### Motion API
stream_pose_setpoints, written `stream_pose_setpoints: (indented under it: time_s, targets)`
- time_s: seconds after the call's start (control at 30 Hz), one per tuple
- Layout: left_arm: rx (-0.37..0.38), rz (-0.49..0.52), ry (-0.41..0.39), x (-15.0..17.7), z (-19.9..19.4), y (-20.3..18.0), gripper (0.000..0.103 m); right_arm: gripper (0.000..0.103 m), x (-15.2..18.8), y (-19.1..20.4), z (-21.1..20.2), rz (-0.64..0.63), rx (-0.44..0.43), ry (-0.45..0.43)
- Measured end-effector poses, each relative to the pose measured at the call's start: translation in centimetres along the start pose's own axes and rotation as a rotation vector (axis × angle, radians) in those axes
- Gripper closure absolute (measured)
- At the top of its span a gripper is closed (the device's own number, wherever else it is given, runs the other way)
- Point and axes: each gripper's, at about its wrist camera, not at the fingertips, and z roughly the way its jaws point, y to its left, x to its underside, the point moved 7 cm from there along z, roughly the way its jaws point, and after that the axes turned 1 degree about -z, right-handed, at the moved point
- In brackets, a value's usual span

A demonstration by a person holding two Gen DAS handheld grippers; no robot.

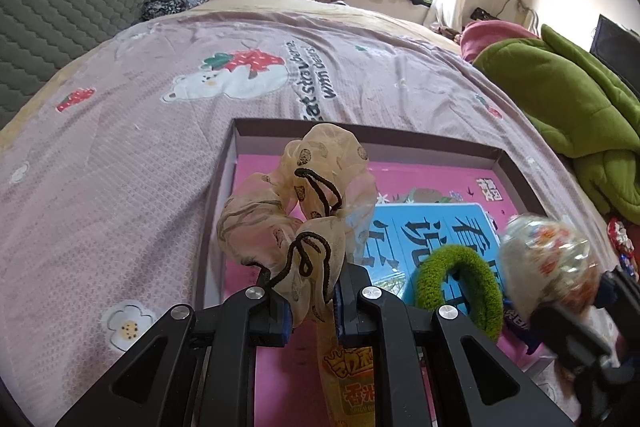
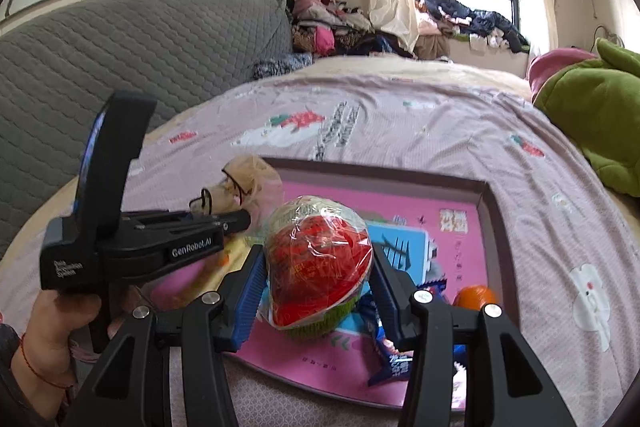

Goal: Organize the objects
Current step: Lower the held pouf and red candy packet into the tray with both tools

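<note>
Both my tools tilt down over the box on the bed, the left tool clenched on a sheer beige scrunchie, the right tool grasping a plastic-wrapped red ball.

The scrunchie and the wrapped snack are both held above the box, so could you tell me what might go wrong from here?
1. The scrunchie is pinched only at its lower edge by the left gripper; it may snag on release.
2. The wrapped snack in the right gripper looks slippery and could slide out.
3. The box is crowded; drops may land on the green hair tie.
</note>
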Motion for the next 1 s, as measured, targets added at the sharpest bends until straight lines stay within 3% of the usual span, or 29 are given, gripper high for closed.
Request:
stream_pose_setpoints:
  time_s: [0.37, 1.0]
  targets:
    - [-0.018, 0.039, 0.011, 0.9, 0.8, -0.6, 0.086, 0.052, 2.0, 0.2, 1.9, 0.004, 0.008, 0.079]
    - [0.011, 0.029, 0.012, 1.3, 0.4, -0.3, 0.076, 0.052, 2.2, -0.3, 2.4, 0.048, 0.011, 0.111]
